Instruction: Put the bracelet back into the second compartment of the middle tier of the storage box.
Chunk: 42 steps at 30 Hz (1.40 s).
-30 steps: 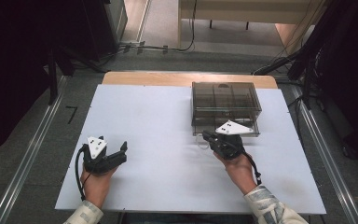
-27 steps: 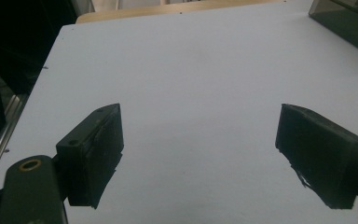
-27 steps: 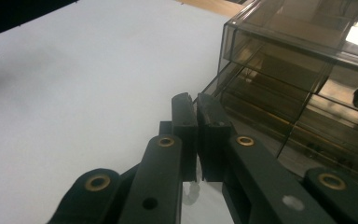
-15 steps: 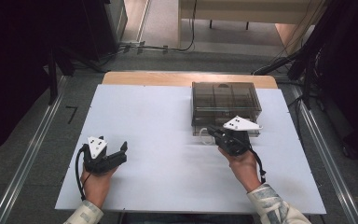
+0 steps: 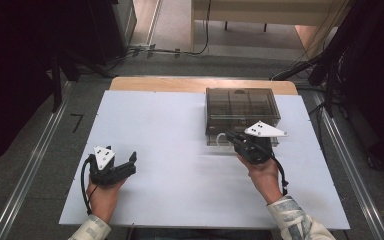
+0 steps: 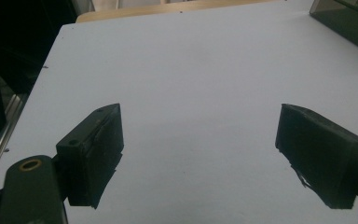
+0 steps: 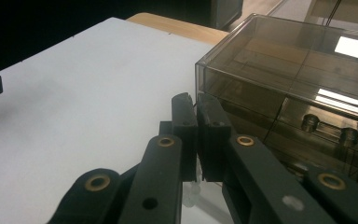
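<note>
Now at the approach step: right gripper (image 5: 230,138) with jaws pressed together, nothing between, just beside near-left corner of smoked box (image 5: 240,106) at far right of table (image 5: 170,125); left gripper (image 5: 130,161) idle, jaws spread; next likely needs jaws parted to catch drawer front

The high view looks forward and down from above the person's side onto the whole white worktop (image 5: 180,150). The left gripper view sits low, close over the bare worktop (image 6: 191,70), facing the far edge. The right gripper view looks closely at the smoky plastic box (image 7: 284,84), which the high view shares (image 5: 240,107).
</note>
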Available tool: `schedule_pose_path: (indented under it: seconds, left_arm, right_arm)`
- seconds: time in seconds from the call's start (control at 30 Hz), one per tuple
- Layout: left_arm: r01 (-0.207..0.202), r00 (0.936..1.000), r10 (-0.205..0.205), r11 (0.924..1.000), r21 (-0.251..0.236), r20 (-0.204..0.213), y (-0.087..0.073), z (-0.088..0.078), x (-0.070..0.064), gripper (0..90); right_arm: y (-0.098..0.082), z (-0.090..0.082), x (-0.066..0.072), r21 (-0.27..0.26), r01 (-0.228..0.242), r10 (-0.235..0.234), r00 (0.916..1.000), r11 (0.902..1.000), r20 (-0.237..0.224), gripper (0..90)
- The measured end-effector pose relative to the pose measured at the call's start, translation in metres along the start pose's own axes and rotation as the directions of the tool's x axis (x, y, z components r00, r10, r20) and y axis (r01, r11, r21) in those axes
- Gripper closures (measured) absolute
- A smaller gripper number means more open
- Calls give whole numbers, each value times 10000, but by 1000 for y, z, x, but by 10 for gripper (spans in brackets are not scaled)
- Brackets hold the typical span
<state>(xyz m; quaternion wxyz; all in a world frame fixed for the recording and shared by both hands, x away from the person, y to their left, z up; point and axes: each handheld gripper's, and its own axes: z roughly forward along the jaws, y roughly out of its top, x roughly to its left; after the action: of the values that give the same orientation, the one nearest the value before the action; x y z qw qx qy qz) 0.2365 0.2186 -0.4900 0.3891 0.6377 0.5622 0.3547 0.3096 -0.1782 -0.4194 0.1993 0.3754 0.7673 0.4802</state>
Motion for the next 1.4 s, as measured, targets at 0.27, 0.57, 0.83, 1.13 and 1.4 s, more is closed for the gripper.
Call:
schedule_pose_path:
  seconds: [0.27,0.57,0.83,1.13,1.4]
  left_arm:
    - [-10,10000,10,10000,7,31,0,0,0,160]
    - [-11,10000,11,10000,12,23,0,1,0,160]
    - [-26,10000,25,10000,23,29,0,1,0,160]
    - [-42,10000,42,10000,21,17,0,1,0,161]
    - [-34,10000,34,10000,21,18,0,1,-1,161]
  right_arm:
    - [2,-2,-1,-101,-26,27,10000,9999,61,845]
    - [4,-6,-4,-266,-70,74,9999,9996,137,845]
    - [5,-6,-7,-324,-129,134,9998,9994,153,845]
    - [6,-6,-11,-377,-165,175,9995,9992,269,845]
    - [6,-6,-13,-434,-248,263,9991,9988,342,845]
